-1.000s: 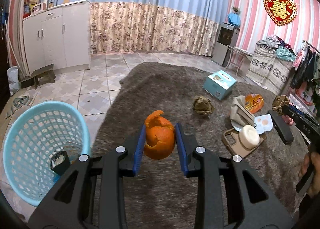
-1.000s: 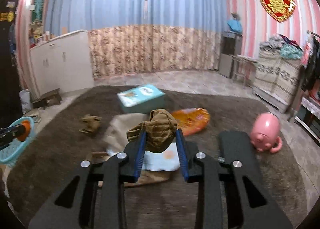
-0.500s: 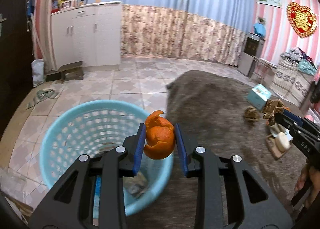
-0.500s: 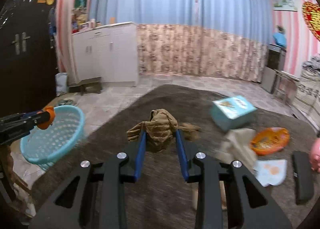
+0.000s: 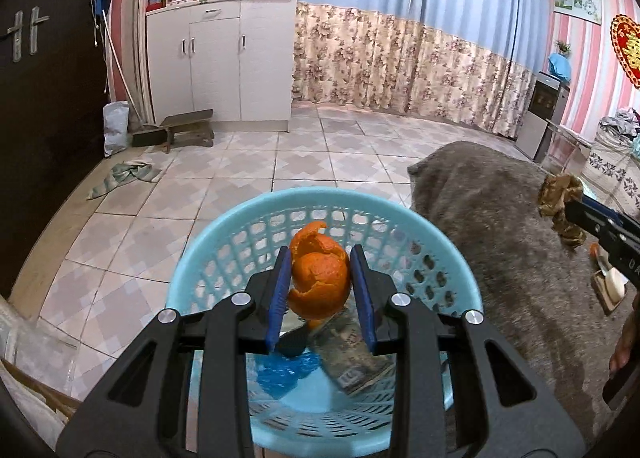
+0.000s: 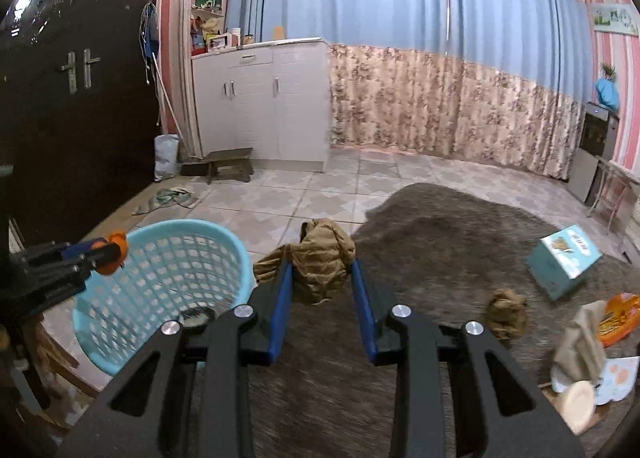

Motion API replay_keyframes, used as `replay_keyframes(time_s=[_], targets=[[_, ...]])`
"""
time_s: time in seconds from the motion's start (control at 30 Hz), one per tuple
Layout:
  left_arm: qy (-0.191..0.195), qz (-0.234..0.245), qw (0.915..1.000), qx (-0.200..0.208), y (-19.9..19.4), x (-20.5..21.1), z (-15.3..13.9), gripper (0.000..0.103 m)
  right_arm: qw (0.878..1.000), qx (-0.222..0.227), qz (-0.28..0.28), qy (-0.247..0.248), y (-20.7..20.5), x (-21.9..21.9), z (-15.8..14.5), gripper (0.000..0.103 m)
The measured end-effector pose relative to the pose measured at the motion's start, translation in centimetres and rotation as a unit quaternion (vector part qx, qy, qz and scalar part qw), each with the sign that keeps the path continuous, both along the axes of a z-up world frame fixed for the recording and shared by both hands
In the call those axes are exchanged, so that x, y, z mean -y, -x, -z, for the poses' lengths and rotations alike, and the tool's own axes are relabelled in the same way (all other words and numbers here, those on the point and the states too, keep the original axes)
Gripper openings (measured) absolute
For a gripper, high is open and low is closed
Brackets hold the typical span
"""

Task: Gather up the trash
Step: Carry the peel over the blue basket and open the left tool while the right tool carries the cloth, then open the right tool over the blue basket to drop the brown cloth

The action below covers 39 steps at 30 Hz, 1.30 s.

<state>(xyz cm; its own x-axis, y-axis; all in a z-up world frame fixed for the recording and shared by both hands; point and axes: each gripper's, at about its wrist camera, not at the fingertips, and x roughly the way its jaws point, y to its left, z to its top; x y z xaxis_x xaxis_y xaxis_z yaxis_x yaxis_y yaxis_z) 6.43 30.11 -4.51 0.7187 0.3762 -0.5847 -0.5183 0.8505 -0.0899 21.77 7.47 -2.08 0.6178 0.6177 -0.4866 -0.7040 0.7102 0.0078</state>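
My left gripper (image 5: 320, 278) is shut on an orange peel (image 5: 318, 282) and holds it above the light blue mesh basket (image 5: 224, 234), which has some trash at its bottom. My right gripper (image 6: 322, 282) is shut on a crumpled brown paper wad (image 6: 320, 258) and holds it over the edge of the grey rug (image 6: 440, 242), right of the basket (image 6: 224, 250). The right gripper with its wad (image 5: 560, 198) shows at the right of the left wrist view. The left gripper with the peel (image 6: 114, 252) shows at the left of the right wrist view.
On the rug lie another brown wad (image 6: 506, 310), a teal box (image 6: 564, 260), an orange wrapper (image 6: 618, 318), a beige bag (image 6: 580, 342) and a round white item (image 6: 578, 404). A white cabinet (image 5: 224, 58), a low stool (image 5: 188, 130) and a rag (image 5: 120, 178) stand on the tiled floor.
Both grippers have swung left toward the basket. The left one with the peel went from over the rug to above the basket. The right one carried its wad from the pile to the rug's left edge.
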Motion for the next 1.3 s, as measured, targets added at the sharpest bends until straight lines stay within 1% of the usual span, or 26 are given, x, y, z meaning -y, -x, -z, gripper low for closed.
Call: replay_keyframes(time_s=[0.13, 0.27, 0.33, 0.4, 0.47, 0.57, 0.73, 0.83, 1.0, 1.07, 1.2, 1.23, 1.3], targets=[[0.0, -0.004, 1.0, -0.008, 0.3, -0.5, 0.7, 0.029, 1.0, -0.006, -0.013, -0.001, 0.5, -2.4, 0.3, 0.031], [0.01, -0.008, 0.9998, -0.013, 0.6, -1.3, 1.5, 0.029, 1.0, -0.008, -0.025, 0.0, 0.9, -3.9, 0.6, 0.031], [0.009, -0.007, 0.9998, -0.015, 0.6, -1.5, 1.6, 0.031, 0.999, -0.008, -0.031, 0.001, 1.2, -4.7, 0.8, 0.031], [0.001, -0.007, 0.9998, -0.017, 0.8, -1.5, 1.6, 0.038, 0.999, -0.007, -0.035, 0.001, 1.4, -5.2, 0.9, 0.031], [-0.006, -0.009, 0.9997, -0.02, 0.7, -1.5, 1.5, 0.054, 0.999, -0.008, -0.038, 0.002, 1.5, -5.5, 1.1, 0.031], [-0.011, -0.009, 0.9998, -0.014, 0.8, -1.7, 1.3, 0.06, 0.999, -0.012, -0.042, 0.004, 1.6, -6.0, 1.5, 0.03], [0.007, -0.02, 0.9998, -0.003, 1.0, -2.3, 1.1, 0.071, 0.999, -0.018, -0.049, 0.014, 1.9, -6.9, 2.2, 0.031], [0.006, -0.029, 0.9996, 0.001, 1.2, -2.6, 0.9, 0.076, 0.998, -0.02, -0.054, 0.02, 2.0, -7.4, 2.6, 0.031], [0.009, -0.034, 0.9994, 0.002, 1.6, -3.2, 1.0, 0.078, 0.997, -0.026, -0.064, 0.028, 2.1, -8.5, 3.0, 0.031], [0.005, -0.038, 0.9993, 0.0, 1.8, -3.4, 1.0, 0.078, 0.996, -0.03, -0.073, 0.033, 2.2, -9.2, 3.3, 0.033], [0.007, -0.043, 0.9991, 0.001, 2.0, -3.5, 0.8, 0.078, 0.996, -0.025, -0.076, 0.041, 2.5, -10.0, 3.5, 0.034], [0.006, -0.043, 0.999, 0.001, 2.0, -3.4, 0.7, 0.078, 0.996, -0.025, -0.078, 0.043, 2.5, -10.1, 3.6, 0.035], [0.003, -0.044, 0.999, 0.001, 2.0, -3.4, 0.5, 0.078, 0.996, -0.025, -0.077, 0.045, 2.5, -10.1, 3.7, 0.042]])
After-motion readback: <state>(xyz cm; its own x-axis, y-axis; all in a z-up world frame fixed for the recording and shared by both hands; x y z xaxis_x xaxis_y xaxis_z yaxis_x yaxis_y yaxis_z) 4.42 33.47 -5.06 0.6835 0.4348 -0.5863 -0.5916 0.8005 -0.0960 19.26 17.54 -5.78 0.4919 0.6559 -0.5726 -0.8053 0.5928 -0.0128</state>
